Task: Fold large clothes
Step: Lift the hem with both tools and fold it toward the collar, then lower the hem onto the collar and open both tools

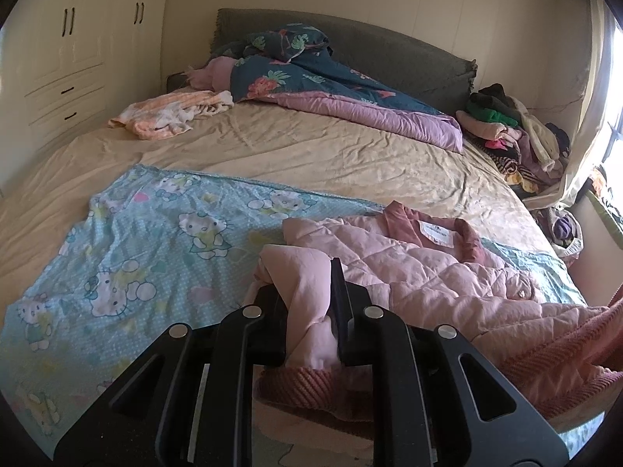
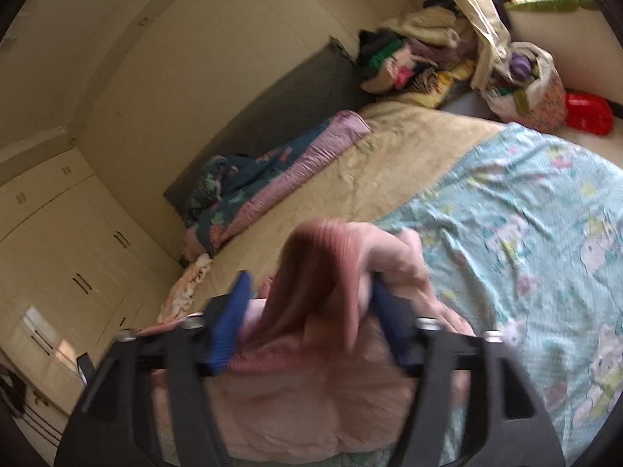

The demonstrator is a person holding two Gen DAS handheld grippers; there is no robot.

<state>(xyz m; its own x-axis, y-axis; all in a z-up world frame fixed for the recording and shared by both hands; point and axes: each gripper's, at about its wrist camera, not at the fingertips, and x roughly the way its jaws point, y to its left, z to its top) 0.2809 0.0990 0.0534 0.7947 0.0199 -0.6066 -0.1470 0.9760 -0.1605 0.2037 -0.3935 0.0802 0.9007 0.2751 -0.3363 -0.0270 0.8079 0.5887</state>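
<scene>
A pink quilted jacket (image 1: 428, 272) with a darker ribbed collar and hem lies on a light blue cartoon-print sheet (image 1: 155, 233) spread over the bed. My left gripper (image 1: 305, 276) is shut on a bunched fold of the jacket's pink fabric. In the right wrist view the jacket (image 2: 311, 408) fills the foreground. A ribbed pink edge (image 2: 319, 257) stands up between the wide-apart blue pads of my right gripper (image 2: 311, 282). The fabric drapes over the right finger, the left pad stands clear of it, and the picture is blurred there.
The beige bed sheet (image 1: 311, 148) stretches beyond the blue one. A rumpled floral quilt (image 1: 311, 78) and an orange-white cloth (image 1: 171, 113) lie by the grey headboard. A pile of clothes (image 1: 506, 128) sits at the far right corner. White wardrobes (image 1: 70, 58) line the left wall; a full bag (image 2: 525, 81) and a red object (image 2: 588, 113) are on the floor.
</scene>
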